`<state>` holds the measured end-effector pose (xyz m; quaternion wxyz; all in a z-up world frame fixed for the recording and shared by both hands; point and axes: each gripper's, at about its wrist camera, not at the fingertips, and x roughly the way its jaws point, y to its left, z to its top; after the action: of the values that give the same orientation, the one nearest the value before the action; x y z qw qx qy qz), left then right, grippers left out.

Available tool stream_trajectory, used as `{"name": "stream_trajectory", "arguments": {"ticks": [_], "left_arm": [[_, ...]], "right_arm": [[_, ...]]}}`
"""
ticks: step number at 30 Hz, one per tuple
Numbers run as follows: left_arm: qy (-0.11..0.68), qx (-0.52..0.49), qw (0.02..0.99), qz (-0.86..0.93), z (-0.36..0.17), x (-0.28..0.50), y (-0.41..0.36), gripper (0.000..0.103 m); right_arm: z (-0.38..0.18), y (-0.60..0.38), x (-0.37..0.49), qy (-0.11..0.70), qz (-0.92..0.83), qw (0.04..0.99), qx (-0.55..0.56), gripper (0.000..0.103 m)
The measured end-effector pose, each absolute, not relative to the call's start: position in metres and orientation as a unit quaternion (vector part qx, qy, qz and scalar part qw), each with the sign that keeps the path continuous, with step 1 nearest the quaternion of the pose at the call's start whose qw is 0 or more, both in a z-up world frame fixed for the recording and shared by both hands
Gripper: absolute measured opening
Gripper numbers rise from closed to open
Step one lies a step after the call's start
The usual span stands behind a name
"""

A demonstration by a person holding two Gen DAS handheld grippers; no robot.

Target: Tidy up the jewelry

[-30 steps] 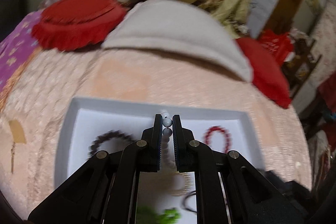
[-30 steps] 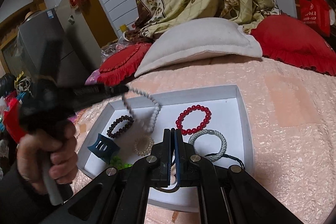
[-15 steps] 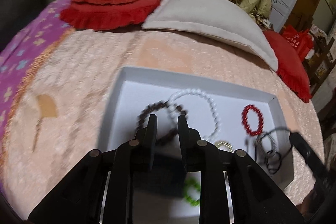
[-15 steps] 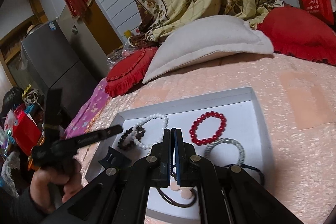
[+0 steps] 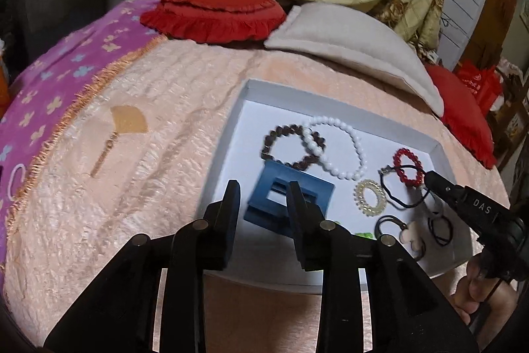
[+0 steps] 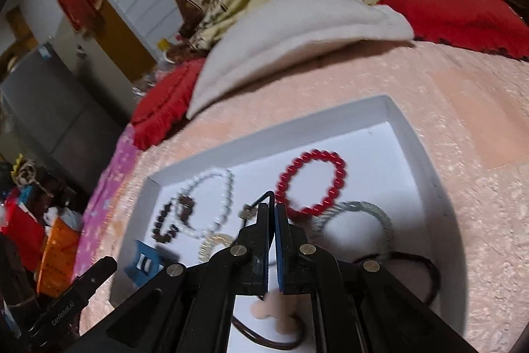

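The left gripper (image 5: 261, 199) is hovering wide-jawed over the blue rectangular hair claw (image 5: 288, 203), lower centre, while the right gripper (image 6: 271, 222) is pinching a thin black cord (image 6: 261, 200) to reposition it.

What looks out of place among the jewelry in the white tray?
The white bead bracelet lies across the brown bead bracelet, overlapping instead of lying apart. The right gripper pinches a thin black cord that trails over the red bracelet.

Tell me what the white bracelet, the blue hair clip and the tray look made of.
White bracelet: smooth round beads, glossy, perhaps glass, stone or plastic. Blue hair clip: looks like matte rigid plastic, flat rectangular frame. Tray: thin white walls with sharp folds, probably cardboard.
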<state>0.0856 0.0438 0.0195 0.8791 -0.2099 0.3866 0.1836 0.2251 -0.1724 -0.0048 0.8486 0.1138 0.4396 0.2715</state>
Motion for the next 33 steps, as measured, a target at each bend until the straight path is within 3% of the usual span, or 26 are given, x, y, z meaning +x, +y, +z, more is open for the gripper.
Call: {"name": "stream_trajectory", "arguments": {"ticks": [2, 4, 7, 11, 13, 19, 21, 25, 26, 30, 33], "left_arm": [[0.386, -0.208, 0.881, 0.176, 0.021, 0.087, 0.042, 0.029], [0.382, -0.202, 0.885, 0.171, 0.024, 0.086, 0.039, 0.045], [0.380, -0.199, 0.887, 0.171, 0.025, 0.085, 0.040, 0.062], [0.383, -0.201, 0.884, 0.176, 0.026, 0.083, 0.044, 0.068], [0.383, -0.201, 0.884, 0.179, 0.026, 0.081, 0.045, 0.079], [0.353, -0.124, 0.904, 0.209, 0.043, 0.065, 0.030, 0.080], [0.345, -0.094, 0.910, 0.210, 0.046, 0.054, 0.022, 0.081], [0.347, -0.051, 0.918, 0.187, 0.045, 0.020, -0.005, 0.081], [0.348, -0.046, 0.919, 0.180, 0.043, 0.010, -0.013, 0.081], [0.342, -0.057, 0.927, 0.143, 0.040, -0.015, -0.036, 0.082], [0.342, -0.053, 0.928, 0.137, 0.038, -0.018, -0.047, 0.092]], "right_arm": [[-0.005, -0.175, 0.225, 0.441, 0.265, 0.851, 0.109, 0.003], [-0.006, -0.178, 0.226, 0.445, 0.261, 0.850, 0.111, 0.005], [-0.009, -0.179, 0.226, 0.450, 0.262, 0.847, 0.109, 0.011], [-0.003, -0.183, 0.222, 0.440, 0.259, 0.854, 0.100, 0.018], [0.004, -0.187, 0.218, 0.430, 0.259, 0.859, 0.097, 0.018], [0.040, -0.206, 0.180, 0.397, 0.267, 0.876, 0.059, 0.019], [0.052, -0.212, 0.153, 0.385, 0.265, 0.884, 0.023, 0.027], [0.055, -0.232, 0.094, 0.355, 0.266, 0.896, -0.014, 0.069], [0.052, -0.237, 0.084, 0.353, 0.261, 0.898, -0.013, 0.074], [0.042, -0.255, 0.057, 0.363, 0.257, 0.896, 0.011, 0.074], [0.039, -0.249, 0.049, 0.356, 0.246, 0.901, -0.027, 0.074]]}}
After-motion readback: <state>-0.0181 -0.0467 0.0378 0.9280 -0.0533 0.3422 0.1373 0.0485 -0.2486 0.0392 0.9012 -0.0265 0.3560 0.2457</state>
